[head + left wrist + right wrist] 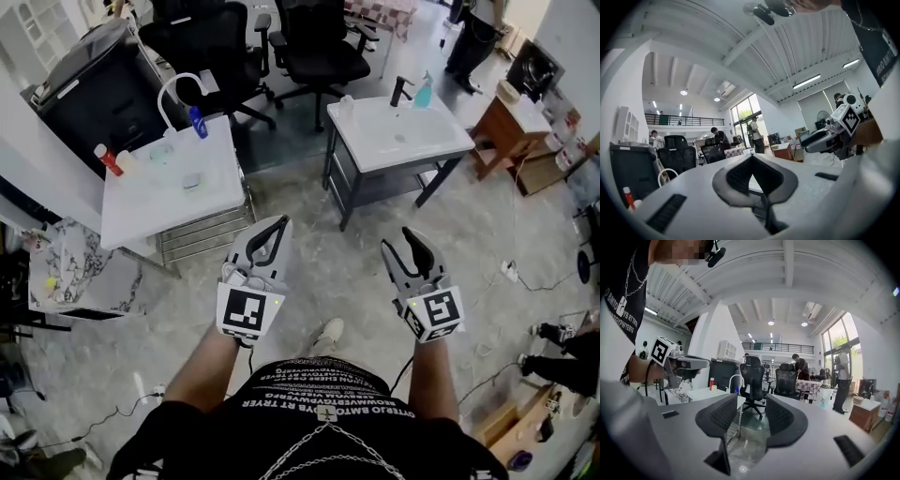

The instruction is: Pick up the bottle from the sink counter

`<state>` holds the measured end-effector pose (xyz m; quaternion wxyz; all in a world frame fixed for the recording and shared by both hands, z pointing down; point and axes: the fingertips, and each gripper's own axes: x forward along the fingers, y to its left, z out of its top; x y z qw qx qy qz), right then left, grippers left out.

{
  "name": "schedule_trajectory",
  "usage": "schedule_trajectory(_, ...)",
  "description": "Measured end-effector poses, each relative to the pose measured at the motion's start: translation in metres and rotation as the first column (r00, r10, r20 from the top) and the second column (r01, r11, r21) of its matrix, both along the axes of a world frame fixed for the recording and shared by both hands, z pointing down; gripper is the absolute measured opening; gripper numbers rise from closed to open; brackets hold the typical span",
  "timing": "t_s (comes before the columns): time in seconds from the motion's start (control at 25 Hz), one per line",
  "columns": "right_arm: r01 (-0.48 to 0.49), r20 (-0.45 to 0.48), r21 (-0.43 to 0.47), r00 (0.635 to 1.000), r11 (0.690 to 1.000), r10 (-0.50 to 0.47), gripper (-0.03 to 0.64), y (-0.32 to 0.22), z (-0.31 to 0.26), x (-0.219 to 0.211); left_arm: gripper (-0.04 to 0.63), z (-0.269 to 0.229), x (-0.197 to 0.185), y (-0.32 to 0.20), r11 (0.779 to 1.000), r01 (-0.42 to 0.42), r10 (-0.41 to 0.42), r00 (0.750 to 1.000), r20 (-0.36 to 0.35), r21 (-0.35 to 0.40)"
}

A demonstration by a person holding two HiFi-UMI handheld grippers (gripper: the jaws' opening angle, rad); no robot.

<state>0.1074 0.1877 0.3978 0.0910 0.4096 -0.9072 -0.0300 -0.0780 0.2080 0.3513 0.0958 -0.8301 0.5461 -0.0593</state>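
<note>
Hovering well short of the bottle [424, 91], right gripper [412, 246] gapes empty.

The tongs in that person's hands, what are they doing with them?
A person stands on the floor with tongs in each hand, and both are empty. The left tongs are shut and the right tongs are open. No bottle is picked up yet. A blue bottle and a red bottle stand on the left sink counter, and a teal bottle stands on the right sink counter.
</note>
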Motion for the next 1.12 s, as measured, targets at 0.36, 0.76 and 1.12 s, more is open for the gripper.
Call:
schedule_trajectory(0.36, 0.021, -0.008, -0.035, 1.0, 0.999, -0.021, 0.247, -0.083, 0.001, 0.055, 0.005, -0.009, 0.059, -0.092, 1.0, 0.0, -0.001, 1.0, -0.01, -0.024)
schedule_trajectory(0.76, 0.13, 0.01, -0.05, 0.992, 0.99, -0.13, 0.264, -0.138, -0.002, 0.051, 0.005, -0.003, 0.058, -0.126, 0.998, 0.07, -0.07, 0.997, -0.02, -0.012)
schedule_trajectory(1.12, 0.157, 0.044, -0.059, 0.987, 0.986, -0.154, 0.265, -0.182, 0.003, 0.024, 0.006, 0.014, 0.038, -0.168, 0.996, 0.061, -0.062, 0.998, -0.009, -0.063)
